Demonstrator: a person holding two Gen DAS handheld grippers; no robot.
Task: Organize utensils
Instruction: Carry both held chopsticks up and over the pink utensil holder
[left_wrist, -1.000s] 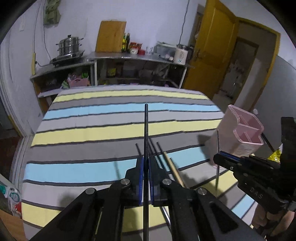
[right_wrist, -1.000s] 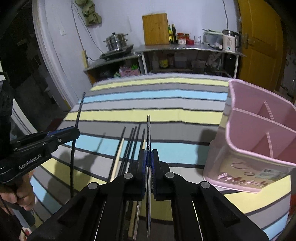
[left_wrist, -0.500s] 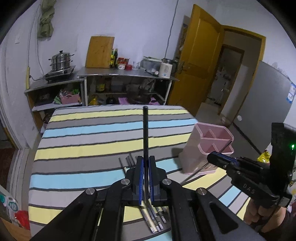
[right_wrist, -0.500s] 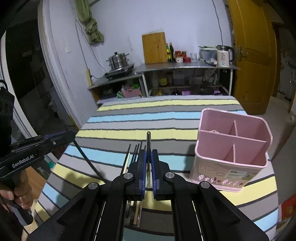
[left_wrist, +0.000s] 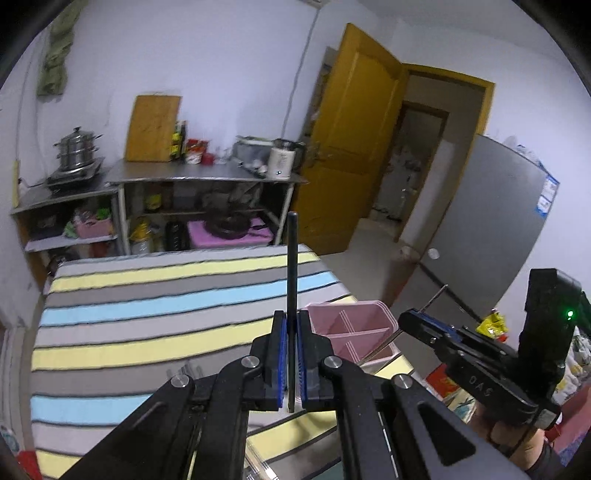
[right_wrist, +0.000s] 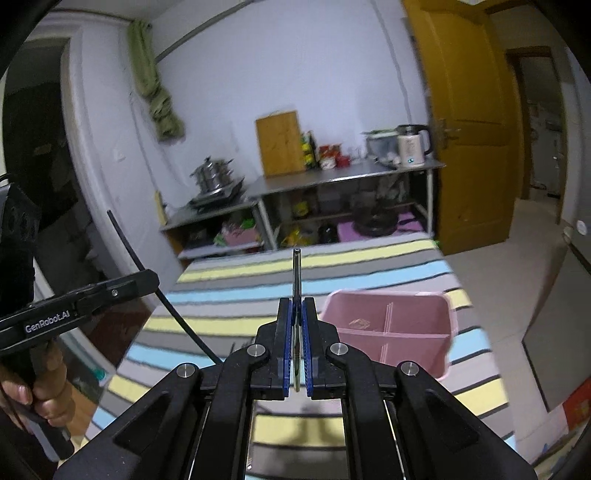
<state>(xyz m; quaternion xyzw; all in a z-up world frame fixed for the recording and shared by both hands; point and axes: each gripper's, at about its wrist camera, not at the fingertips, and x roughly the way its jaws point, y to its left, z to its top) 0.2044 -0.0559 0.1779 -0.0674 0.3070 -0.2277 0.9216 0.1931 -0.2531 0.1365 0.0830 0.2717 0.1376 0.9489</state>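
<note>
My left gripper (left_wrist: 291, 315) is shut on a black chopstick (left_wrist: 292, 258) that sticks up out of the jaws, high above the striped table (left_wrist: 147, 302). The pink divided holder (left_wrist: 351, 325) stands below, just right of the jaws. My right gripper (right_wrist: 296, 302) is shut on a thin metal chopstick (right_wrist: 296, 273); the pink holder (right_wrist: 388, 325) sits lower right of it. Each view shows the other gripper: the right one (left_wrist: 406, 318) with its metal stick, the left one (right_wrist: 149, 277) with the black stick (right_wrist: 125, 243). Blurred loose chopsticks (left_wrist: 184, 369) lie on the cloth.
Behind the table stands a metal counter (left_wrist: 207, 179) with a kettle, a cutting board and a steel pot (left_wrist: 75, 151). A yellow door (left_wrist: 354, 140) stands ajar at the right, beside a grey fridge (left_wrist: 487, 229). A hand (right_wrist: 40, 398) holds the left gripper's handle.
Both grippers have risen from the table with their chopsticks still gripped. The pile of chopsticks and the pink holder now sit lower and smaller in both views.
</note>
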